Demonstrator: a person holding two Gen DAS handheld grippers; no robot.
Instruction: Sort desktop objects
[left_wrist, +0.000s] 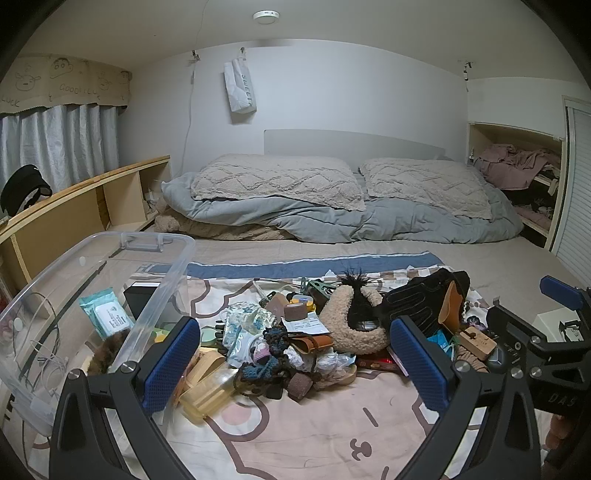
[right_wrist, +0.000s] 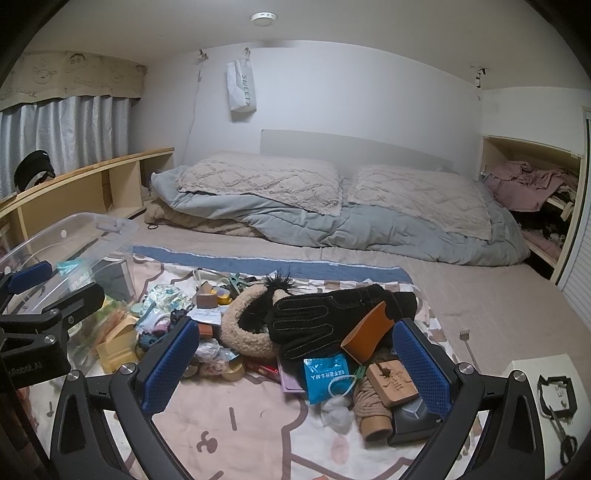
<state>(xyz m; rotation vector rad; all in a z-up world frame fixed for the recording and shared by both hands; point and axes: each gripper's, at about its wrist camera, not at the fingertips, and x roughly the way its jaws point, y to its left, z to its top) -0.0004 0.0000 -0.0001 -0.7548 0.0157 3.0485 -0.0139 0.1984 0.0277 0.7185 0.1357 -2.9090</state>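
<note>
On the bed (left_wrist: 480, 254), both tools hung wide and empty, the left tool (left_wrist: 291, 365) and right tool (right_wrist: 295, 363) over the heap of clutter (left_wrist: 295, 332), beside the clear bin (left_wrist: 92, 295) ready to take sorted pieces.

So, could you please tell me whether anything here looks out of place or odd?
Yes: the "desktop" objects lie heaped on a bed blanket, not a desk. A black glove drapes over a fleecy curved item, and the clear bin beside the pile holds only a few things. Nothing looks spilled or broken.
</note>
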